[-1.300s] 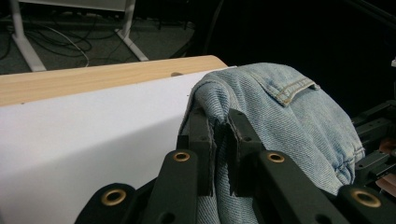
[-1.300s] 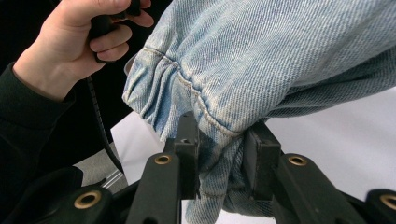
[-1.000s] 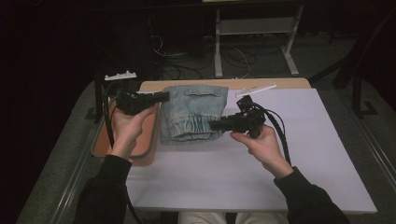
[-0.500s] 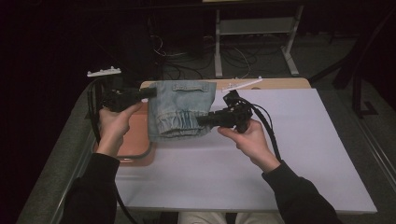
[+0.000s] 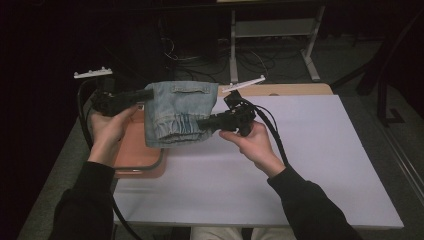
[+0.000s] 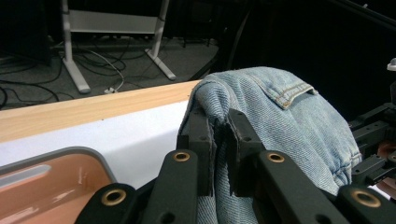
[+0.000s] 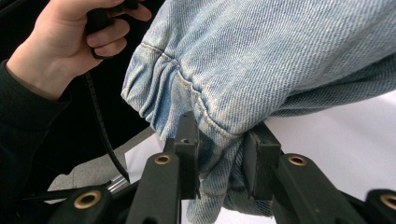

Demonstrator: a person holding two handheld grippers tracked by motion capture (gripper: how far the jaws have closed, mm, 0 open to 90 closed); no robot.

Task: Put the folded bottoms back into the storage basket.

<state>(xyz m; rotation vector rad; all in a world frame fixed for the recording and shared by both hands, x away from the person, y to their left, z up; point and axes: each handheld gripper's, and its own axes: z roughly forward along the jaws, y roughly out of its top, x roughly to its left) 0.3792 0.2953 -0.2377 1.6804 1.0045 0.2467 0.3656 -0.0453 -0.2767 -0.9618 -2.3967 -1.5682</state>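
Denim garment [image 5: 180, 112]: soft, limp, light; I judge seams grip best.
Left tongs [image 5: 148, 93]: clamped on top edge.
Right tongs [image 5: 202, 122]: pinching gathered cuff.
Tray [image 5: 135, 160]: below.

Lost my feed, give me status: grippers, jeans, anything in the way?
Left gripper and right gripper both shut on jeans. Jeans held folded above tray. Nothing in the way.

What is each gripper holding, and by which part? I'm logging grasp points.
Both grip the folded light-blue denim garment: left gripper on a folded edge, right gripper on the gathered elastic hem.
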